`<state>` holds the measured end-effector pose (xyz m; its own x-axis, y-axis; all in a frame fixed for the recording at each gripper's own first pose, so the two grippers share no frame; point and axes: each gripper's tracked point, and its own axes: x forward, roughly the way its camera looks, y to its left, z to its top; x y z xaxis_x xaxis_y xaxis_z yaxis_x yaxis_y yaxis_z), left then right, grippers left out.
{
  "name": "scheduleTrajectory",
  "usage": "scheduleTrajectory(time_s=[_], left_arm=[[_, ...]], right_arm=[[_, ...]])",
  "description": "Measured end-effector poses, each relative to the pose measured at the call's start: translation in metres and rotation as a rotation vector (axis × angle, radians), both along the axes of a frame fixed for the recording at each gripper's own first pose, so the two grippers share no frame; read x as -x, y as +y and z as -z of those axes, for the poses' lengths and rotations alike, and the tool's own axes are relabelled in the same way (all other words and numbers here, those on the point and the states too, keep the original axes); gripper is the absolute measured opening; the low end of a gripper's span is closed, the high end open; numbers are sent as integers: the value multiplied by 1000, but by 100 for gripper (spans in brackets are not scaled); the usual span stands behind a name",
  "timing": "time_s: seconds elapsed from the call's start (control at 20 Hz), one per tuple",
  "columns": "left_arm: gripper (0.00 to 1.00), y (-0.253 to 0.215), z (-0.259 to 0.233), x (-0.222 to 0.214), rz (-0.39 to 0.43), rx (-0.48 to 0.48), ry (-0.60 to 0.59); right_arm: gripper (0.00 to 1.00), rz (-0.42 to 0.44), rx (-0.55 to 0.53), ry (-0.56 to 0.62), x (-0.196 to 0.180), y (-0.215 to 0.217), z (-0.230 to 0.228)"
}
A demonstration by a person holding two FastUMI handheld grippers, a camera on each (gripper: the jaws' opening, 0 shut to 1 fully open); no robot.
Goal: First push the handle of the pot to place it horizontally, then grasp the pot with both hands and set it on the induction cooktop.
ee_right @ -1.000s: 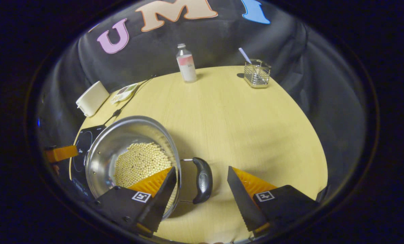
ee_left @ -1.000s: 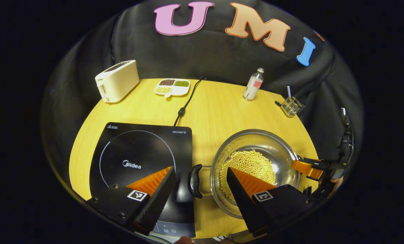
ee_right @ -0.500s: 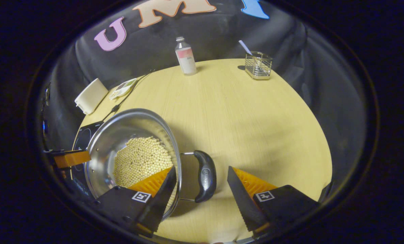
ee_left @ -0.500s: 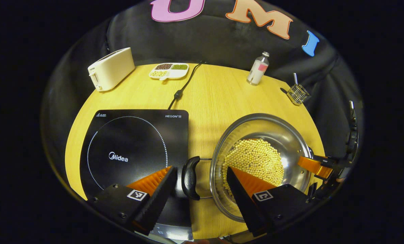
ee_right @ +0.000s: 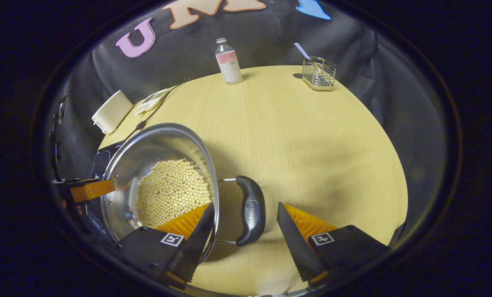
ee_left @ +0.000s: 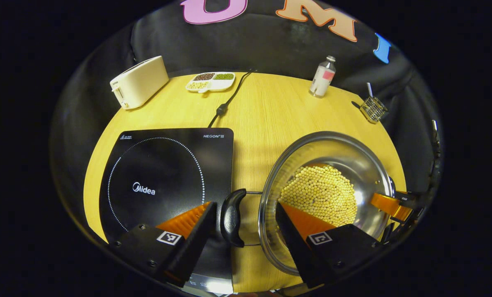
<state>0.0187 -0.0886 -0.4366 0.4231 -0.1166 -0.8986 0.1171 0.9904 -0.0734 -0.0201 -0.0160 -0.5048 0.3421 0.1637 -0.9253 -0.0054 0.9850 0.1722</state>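
A steel pot (ee_left: 355, 163) holding yellow beans (ee_left: 318, 194) stands on the wooden table, right of the black induction cooktop (ee_left: 163, 165). Its two black side handles lie level, left and right. My left gripper (ee_left: 242, 231) is open around the left handle (ee_left: 230, 216), one finger over the cooktop's edge and the other over the beans inside the rim. My right gripper (ee_right: 244, 231) is open around the right handle (ee_right: 251, 210), with one finger inside the pot (ee_right: 147, 150). One of the right gripper's fingers (ee_left: 388, 204) pokes over the far rim.
A cream toaster (ee_left: 138, 81), a divided dish of beans (ee_left: 211, 81) and the cooktop's cable (ee_left: 225, 105) sit at the back left. A small bottle (ee_right: 228, 62) and a wire holder (ee_right: 319, 73) stand at the back right. Bare table (ee_right: 308, 140) lies right of the pot.
Both grippers have come closer over the pot's handles, which now sit deeper between the fingers. The jaws stay open and the pot has not visibly shifted.
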Motion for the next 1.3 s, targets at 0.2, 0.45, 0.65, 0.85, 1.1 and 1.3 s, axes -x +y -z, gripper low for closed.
scheduleTrajectory(time_s=[0.2,0.45,0.65,0.85,1.1,1.3], left_arm=[[92,4,4,-1,16,-79,-7],[78,1,6,0,8,-113,-4],[73,1,6,0,1,-111,-6],[70,1,6,2,2,-110,-3],[68,-3,4,8,-8,-81,0],[68,-5,0,9,-6,-46,-8]], right_arm=[[90,-9,-24,17,2,3,4],[71,-35,-73,32,3,15,6],[59,-7,-106,67,3,15,4],[53,10,-122,81,3,15,3],[47,30,-115,62,2,12,-2],[52,31,-90,32,1,8,-15]])
